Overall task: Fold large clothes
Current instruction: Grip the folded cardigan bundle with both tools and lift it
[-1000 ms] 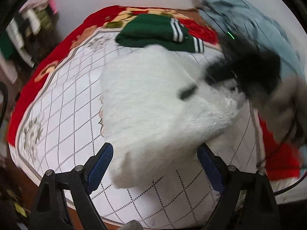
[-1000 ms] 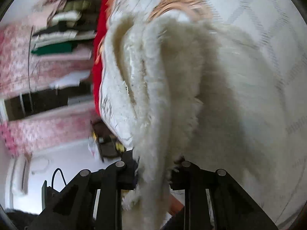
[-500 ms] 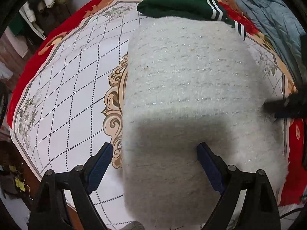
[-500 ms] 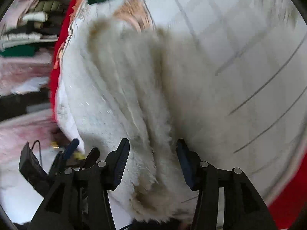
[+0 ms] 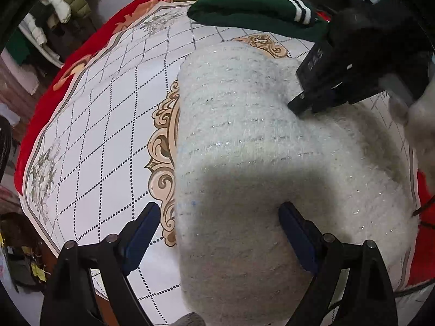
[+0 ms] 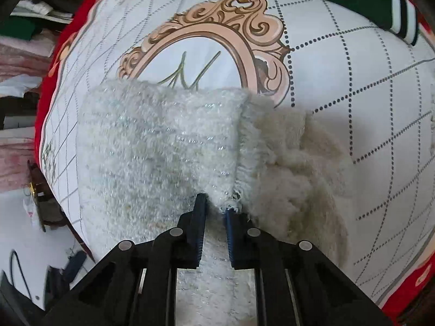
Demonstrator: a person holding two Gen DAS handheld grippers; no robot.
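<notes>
Your right gripper let go of the fuzzy white sweater a moment ago, shifted across, and its jaws are closing again now, pads pinching a tuft at the near edge of the folded panel. Your left gripper dropped lower and hovers with jaws spread wide, straddling the sweater's near left corner, gripping nothing. The sweater lies flat on the patterned bedspread, near the folded green garment at the far side. Looks like a regrip for the next fold; the bunched cream part to the right still needs tucking.
</notes>
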